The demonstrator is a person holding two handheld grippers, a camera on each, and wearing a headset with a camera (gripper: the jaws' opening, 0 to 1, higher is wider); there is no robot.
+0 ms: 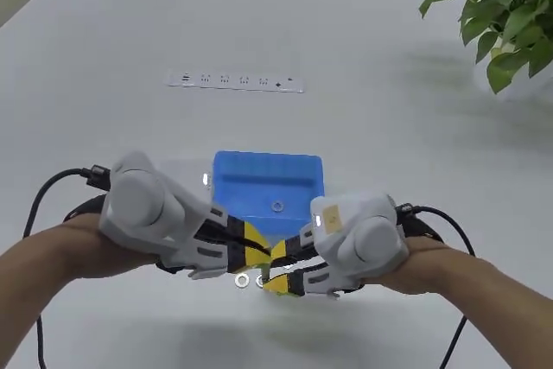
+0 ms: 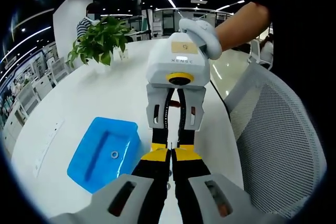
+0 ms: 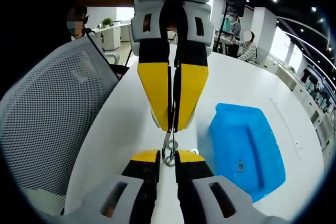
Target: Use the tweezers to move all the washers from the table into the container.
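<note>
The two grippers meet tip to tip just in front of the blue container [image 1: 268, 181]. Thin metal tweezers [image 3: 169, 142] run between them. My right gripper [image 3: 168, 158] is shut on their rounded end. My left gripper [image 3: 173, 124] comes down from the top of the right gripper view, its yellow fingers [image 3: 155, 90] shut on the blades. One washer [image 1: 276, 206] lies inside the container, also visible as a washer [image 2: 114, 155] in the left gripper view. Two washers [image 1: 243, 280] lie on the table under the gripper tips. In the head view my left gripper [image 1: 251, 248] is at left and my right gripper [image 1: 278, 267] at right.
A white power strip [image 1: 235, 81] lies farther back on the grey table [image 1: 104, 58]. A potted plant [image 1: 505, 6] stands at the far right. A mesh office chair [image 2: 283, 145] stands at the table's near edge. People sit in the background of the room.
</note>
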